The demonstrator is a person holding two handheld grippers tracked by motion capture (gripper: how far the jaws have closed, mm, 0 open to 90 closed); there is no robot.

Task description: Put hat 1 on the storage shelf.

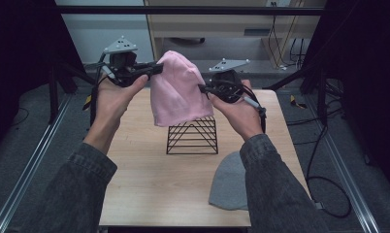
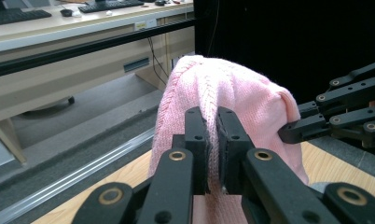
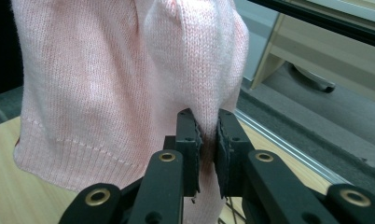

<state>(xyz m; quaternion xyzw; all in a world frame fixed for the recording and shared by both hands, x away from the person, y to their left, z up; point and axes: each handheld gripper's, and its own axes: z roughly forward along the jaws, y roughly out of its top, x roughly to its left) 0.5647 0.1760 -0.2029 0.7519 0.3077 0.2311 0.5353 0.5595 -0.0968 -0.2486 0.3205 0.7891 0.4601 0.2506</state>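
Observation:
A pink knit hat (image 1: 176, 90) hangs in the air above the far half of the wooden table (image 1: 139, 179), held from both sides. My left gripper (image 1: 156, 69) is shut on its left edge; in the left gripper view the knit (image 2: 213, 100) is pinched between the jaws at the left gripper (image 2: 212, 149). My right gripper (image 1: 203, 88) is shut on the hat's right edge, and the right gripper view has a fold of pink fabric (image 3: 106, 70) clamped at the right gripper (image 3: 206, 149). The hat's lower hem hangs just over a black wire stand (image 1: 193, 136).
A grey knit hat (image 1: 229, 182) lies flat at the table's near right, partly under the person's right sleeve. Black frame posts stand at both sides of the table. A desk (image 2: 59, 28) and cables lie beyond the far edge.

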